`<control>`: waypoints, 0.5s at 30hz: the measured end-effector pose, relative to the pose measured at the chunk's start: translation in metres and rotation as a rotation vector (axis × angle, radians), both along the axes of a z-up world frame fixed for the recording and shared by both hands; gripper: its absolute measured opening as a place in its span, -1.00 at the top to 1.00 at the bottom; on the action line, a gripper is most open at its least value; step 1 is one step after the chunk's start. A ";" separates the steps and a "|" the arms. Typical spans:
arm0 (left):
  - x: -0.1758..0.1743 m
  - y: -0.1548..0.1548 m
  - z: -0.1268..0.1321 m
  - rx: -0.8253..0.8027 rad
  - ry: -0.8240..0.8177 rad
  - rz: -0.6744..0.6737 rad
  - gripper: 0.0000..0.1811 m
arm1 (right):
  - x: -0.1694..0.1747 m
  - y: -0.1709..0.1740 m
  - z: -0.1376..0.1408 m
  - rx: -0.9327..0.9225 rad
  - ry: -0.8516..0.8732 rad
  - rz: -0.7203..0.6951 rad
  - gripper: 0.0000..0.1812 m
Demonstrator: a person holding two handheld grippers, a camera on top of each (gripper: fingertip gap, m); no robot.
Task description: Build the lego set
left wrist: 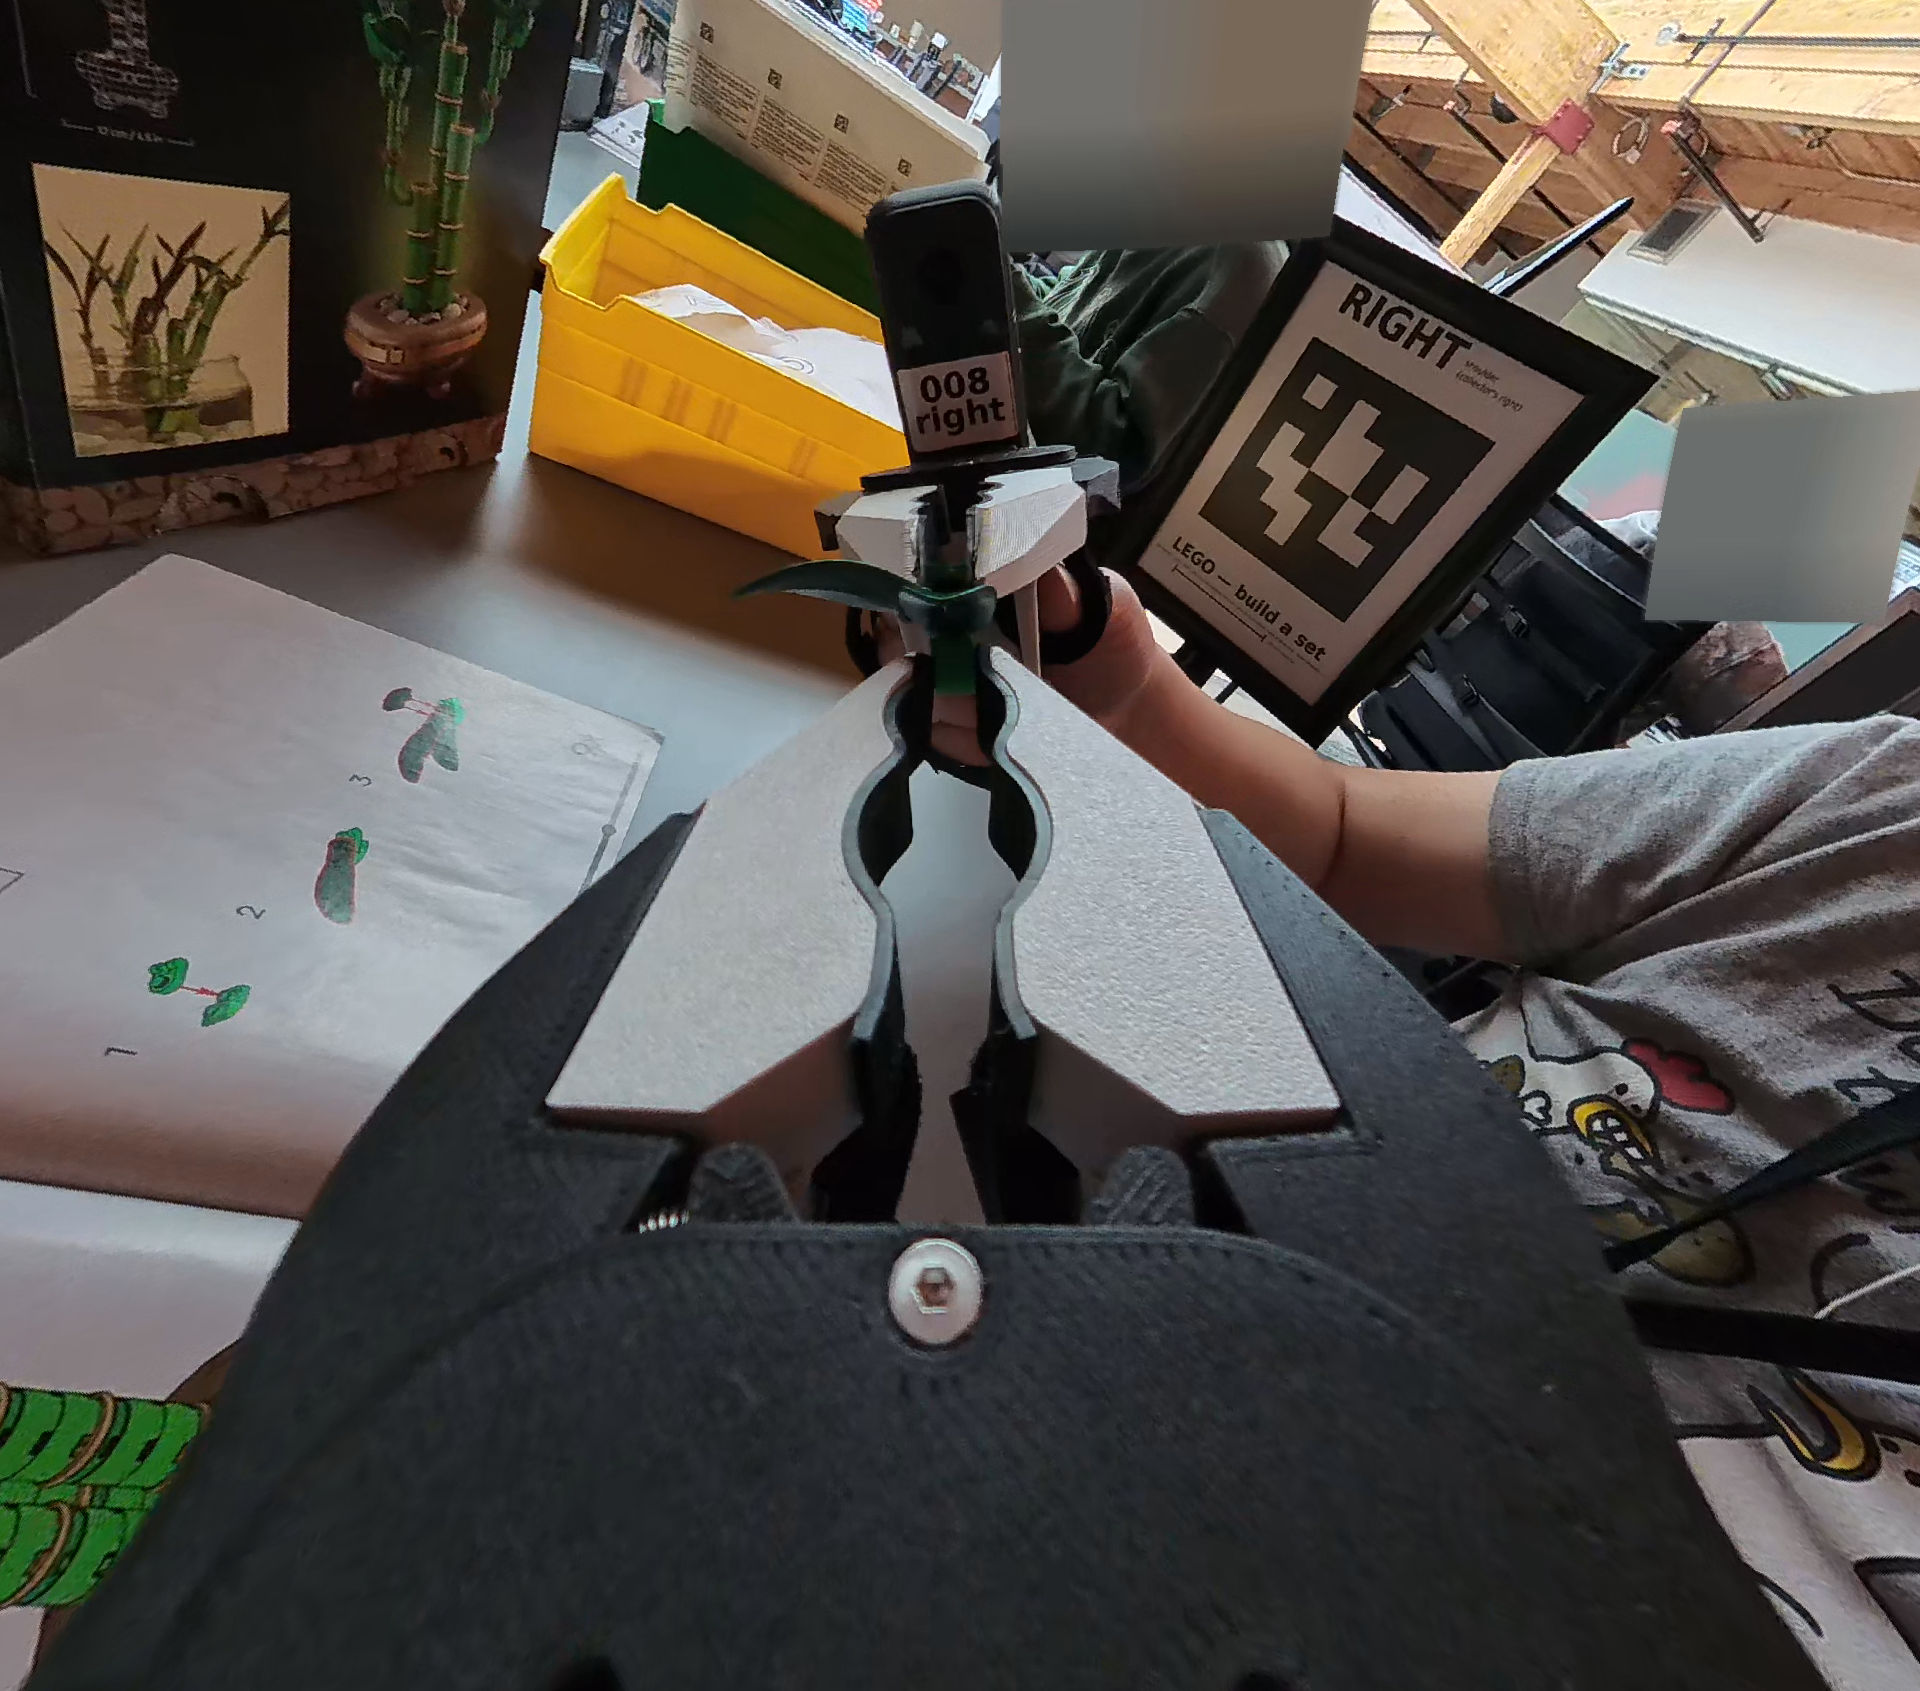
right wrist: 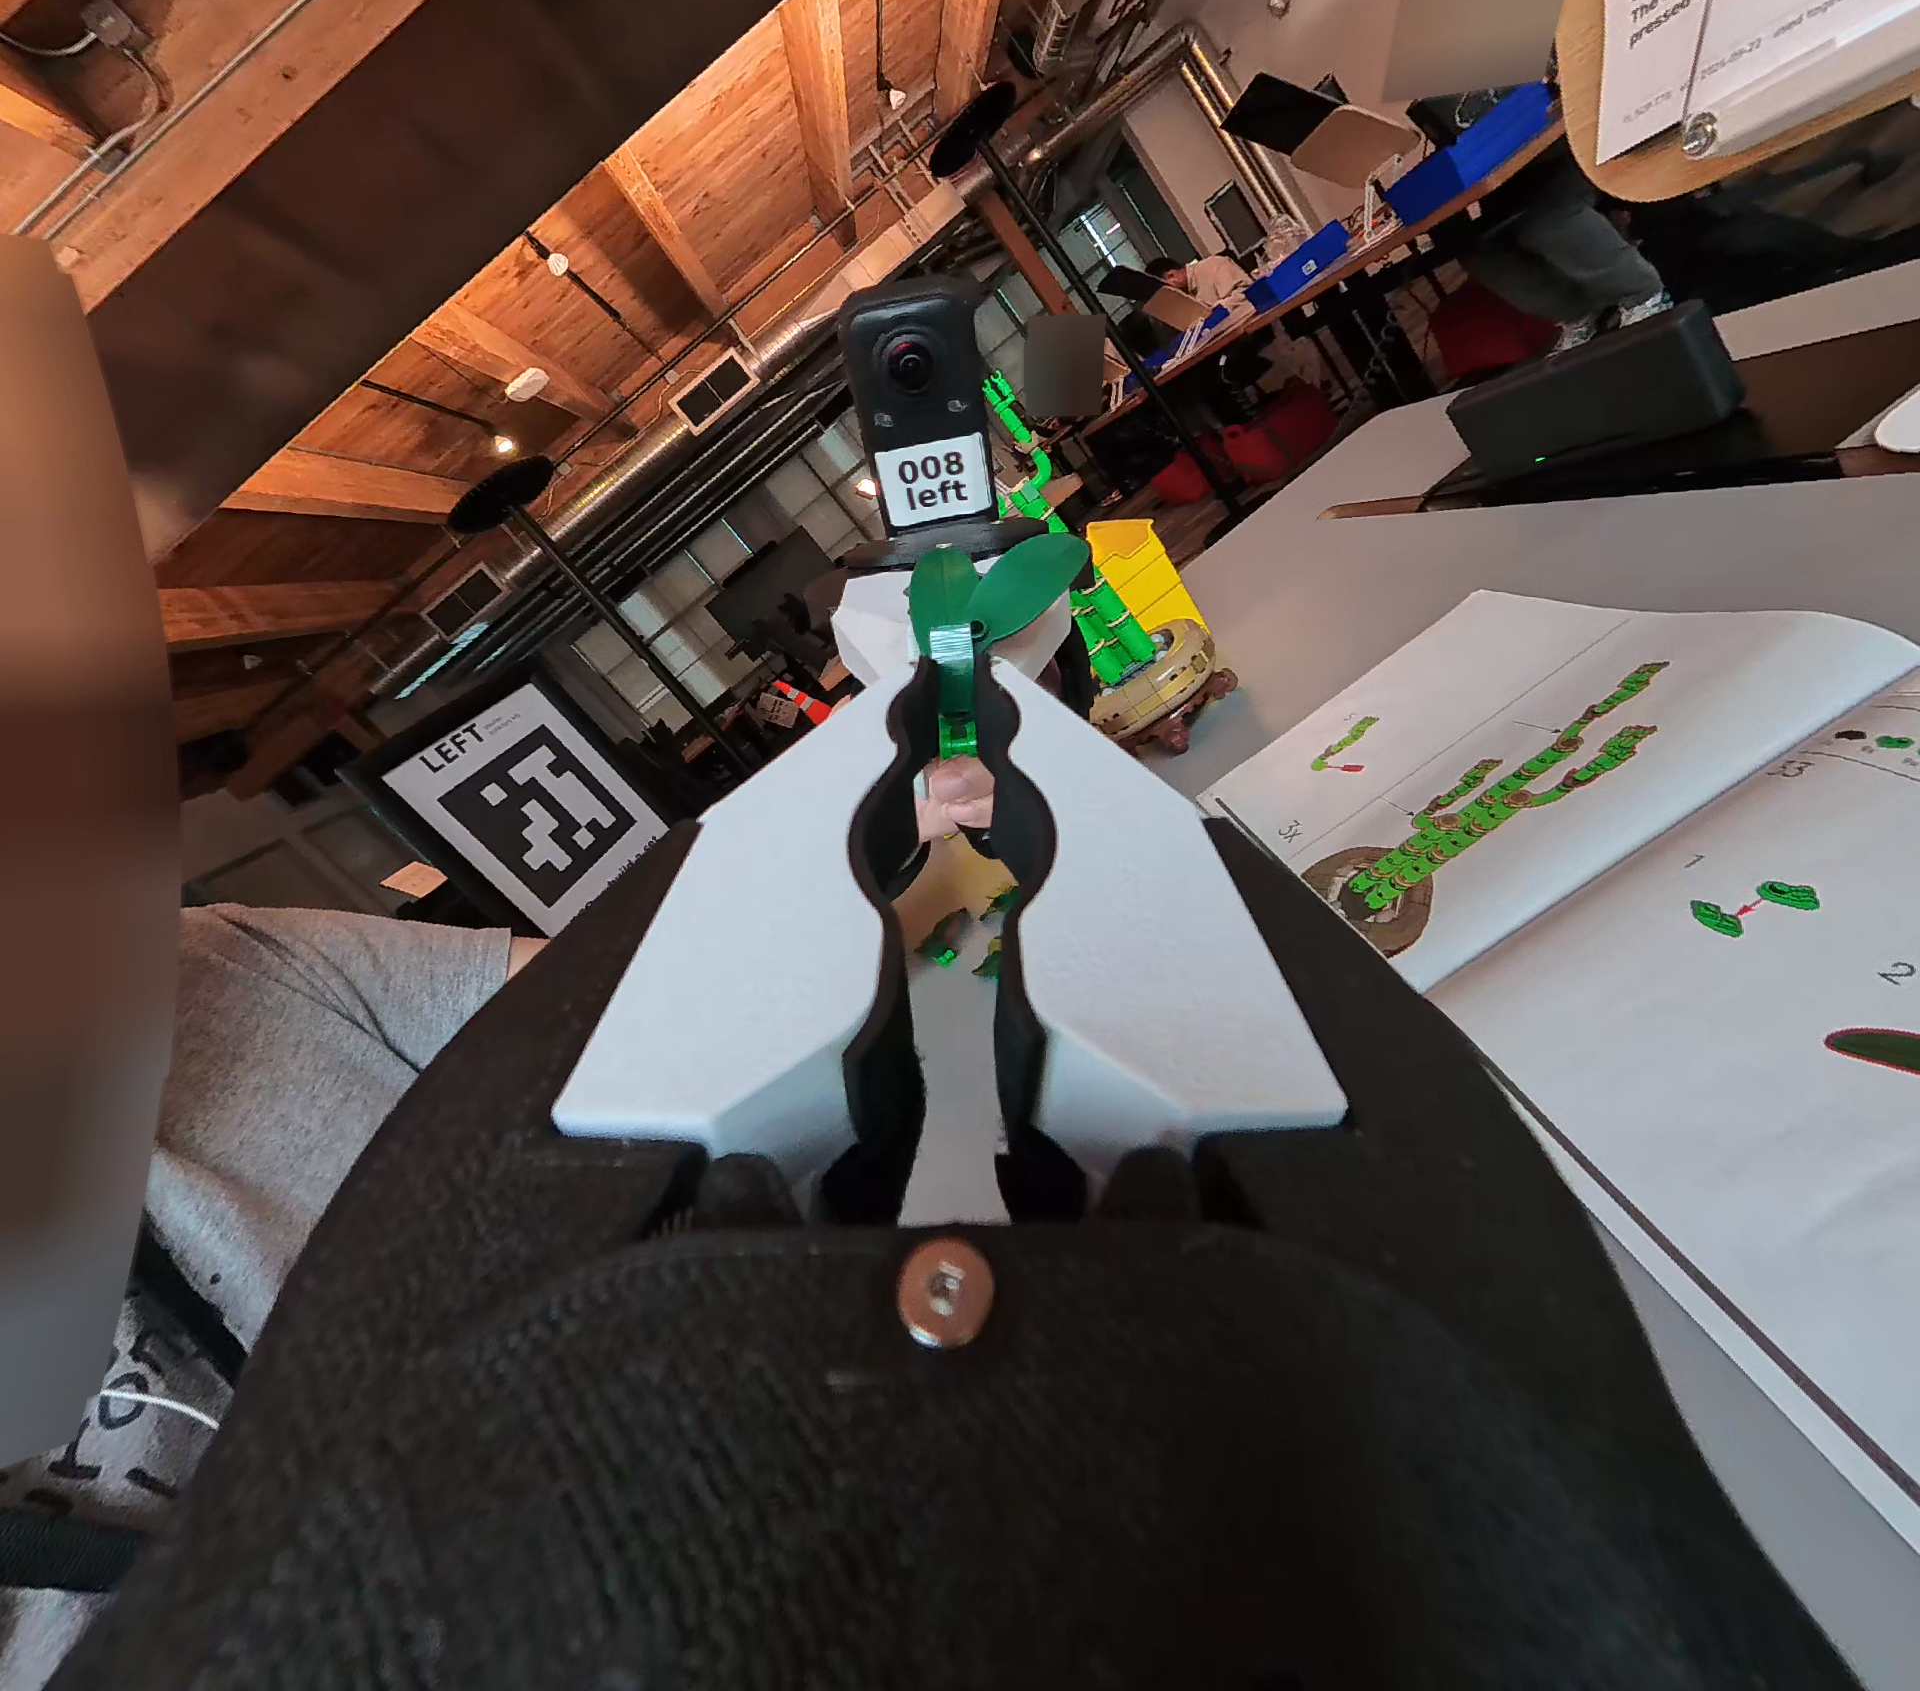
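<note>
My left gripper (left wrist: pixel 951 691) is shut on a small bright green stem piece (left wrist: pixel 957 667), held in the air over the table. My right gripper (right wrist: pixel 951 691) faces it tip to tip and is shut on a green leaf piece (right wrist: pixel 954 699) with two rounded leaves (right wrist: pixel 1023 587) fanning out beyond its tips. In the left wrist view the right gripper (left wrist: pixel 951 576) meets mine at the dark green leaf cluster (left wrist: pixel 935 602); the two pieces touch there. The built bamboo model (right wrist: pixel 1117 633) stands in its round pot (right wrist: pixel 1164 685) behind. Loose green pieces (right wrist: pixel 945 945) lie below.
The open instruction booklet (left wrist: pixel 260 810) lies flat on the grey table; it also shows in the right wrist view (right wrist: pixel 1558 758). A yellow bin (left wrist: pixel 675 394) and the set's box (left wrist: pixel 260 135) stand behind it. Framed marker signs (left wrist: pixel 1351 478) stand at the edges. A person's arm (left wrist: pixel 1247 789) holds the right gripper. My two grippers' fingertips are within a few centimetres of each other.
</note>
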State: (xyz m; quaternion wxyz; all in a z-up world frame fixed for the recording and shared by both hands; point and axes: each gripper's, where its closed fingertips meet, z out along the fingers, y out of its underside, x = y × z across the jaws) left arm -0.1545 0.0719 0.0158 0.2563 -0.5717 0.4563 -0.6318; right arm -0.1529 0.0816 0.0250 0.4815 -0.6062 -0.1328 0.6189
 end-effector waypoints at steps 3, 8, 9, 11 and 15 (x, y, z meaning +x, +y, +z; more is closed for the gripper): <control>0.000 0.001 -0.001 0.008 0.005 0.008 0.94 | -0.001 0.000 -0.001 -0.006 -0.003 0.005 0.95; 0.001 0.002 -0.003 0.058 0.023 0.031 0.94 | -0.001 0.001 -0.003 -0.010 -0.014 -0.010 0.95; 0.001 0.003 -0.003 0.071 0.023 0.036 0.94 | -0.001 0.002 -0.003 -0.006 -0.019 -0.016 0.95; 0.000 0.003 -0.001 0.087 0.020 0.042 0.94 | -0.002 0.002 -0.001 0.011 -0.022 -0.025 0.95; -0.001 0.003 -0.002 0.109 0.031 0.043 0.94 | -0.003 0.001 -0.002 0.019 -0.036 -0.026 0.95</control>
